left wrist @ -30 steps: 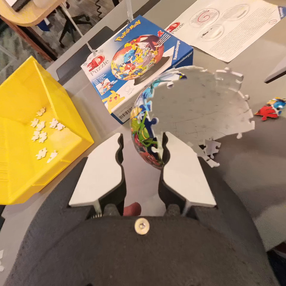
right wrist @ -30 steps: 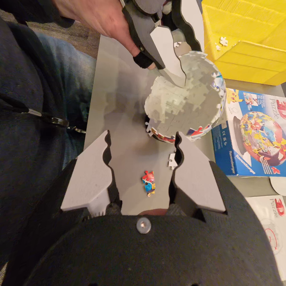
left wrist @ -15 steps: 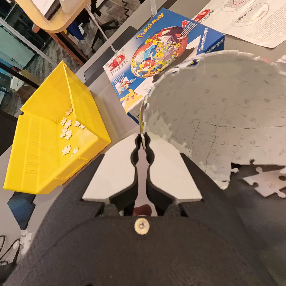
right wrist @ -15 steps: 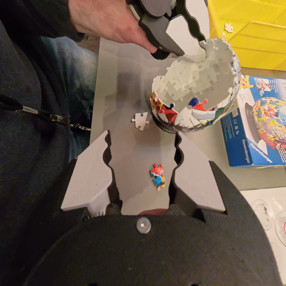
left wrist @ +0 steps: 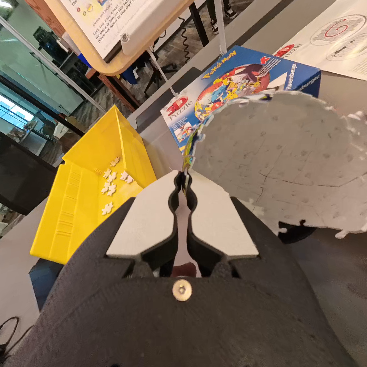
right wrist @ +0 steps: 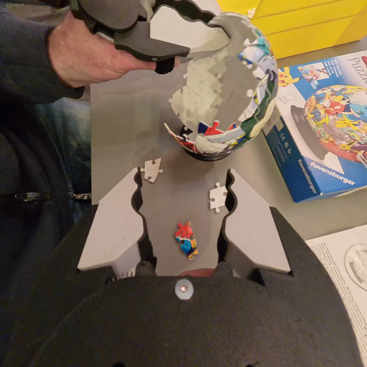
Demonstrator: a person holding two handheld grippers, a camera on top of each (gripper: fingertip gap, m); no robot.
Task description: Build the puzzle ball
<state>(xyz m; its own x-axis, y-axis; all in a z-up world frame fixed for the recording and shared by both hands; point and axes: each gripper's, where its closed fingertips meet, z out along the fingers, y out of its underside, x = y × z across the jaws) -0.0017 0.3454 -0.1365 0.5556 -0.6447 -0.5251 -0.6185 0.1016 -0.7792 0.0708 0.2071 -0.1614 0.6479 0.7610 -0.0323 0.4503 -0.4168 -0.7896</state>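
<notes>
Two loose pieces [right wrist: 152,170] beside wide-spread right fingers [right wrist: 183,174]; left fingers [left wrist: 183,175] pinching puzzle ball [left wrist: 278,158] rim.

We count one half-built puzzle ball [right wrist: 222,89] at upper centre of the right wrist view, two white loose pieces [right wrist: 152,170] [right wrist: 217,196] and one coloured joined cluster [right wrist: 186,240] below it, one blue puzzle box [right wrist: 325,127] at right, one yellow bin [left wrist: 83,198] at left holding roughly ten pieces.

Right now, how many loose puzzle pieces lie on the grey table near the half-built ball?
3: one blank piece by the left fingertip, one blank piece by the right, one colourful joined piece between. Others may be hidden.
</notes>
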